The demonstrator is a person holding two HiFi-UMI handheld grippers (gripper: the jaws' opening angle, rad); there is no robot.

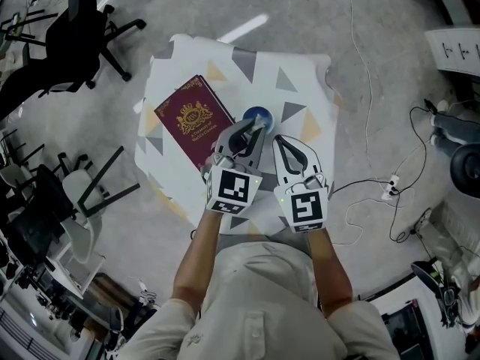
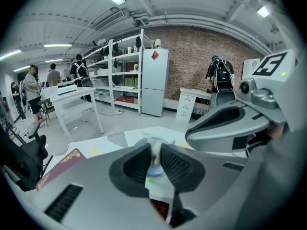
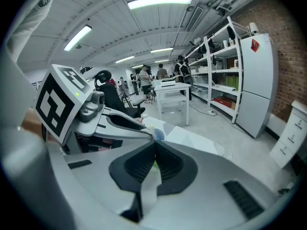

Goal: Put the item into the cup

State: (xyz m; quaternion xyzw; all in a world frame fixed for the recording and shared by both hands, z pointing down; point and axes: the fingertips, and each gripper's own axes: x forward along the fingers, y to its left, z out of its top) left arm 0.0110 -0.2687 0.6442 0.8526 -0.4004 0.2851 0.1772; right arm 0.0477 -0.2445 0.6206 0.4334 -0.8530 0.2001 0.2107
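A blue cup [image 1: 259,115] stands near the middle of the patterned table [image 1: 300,77]. My left gripper [image 1: 255,127] reaches over its near rim. In the left gripper view the jaws [image 2: 154,156] stand a little apart with a small pale item [image 2: 156,151] pinched between the pads, right above the blue cup [image 2: 154,170]. My right gripper [image 1: 279,139] lies just right of the cup, its jaws [image 3: 155,150] pressed together with nothing in them. From the right gripper view the left gripper's tip meets the cup [image 3: 159,135].
A dark red booklet with gold print [image 1: 193,118] lies on the table left of the cup, also seen in the left gripper view [image 2: 62,164]. Office chairs [image 1: 82,28] stand to the left, cables and a power strip [image 1: 390,188] lie on the floor to the right.
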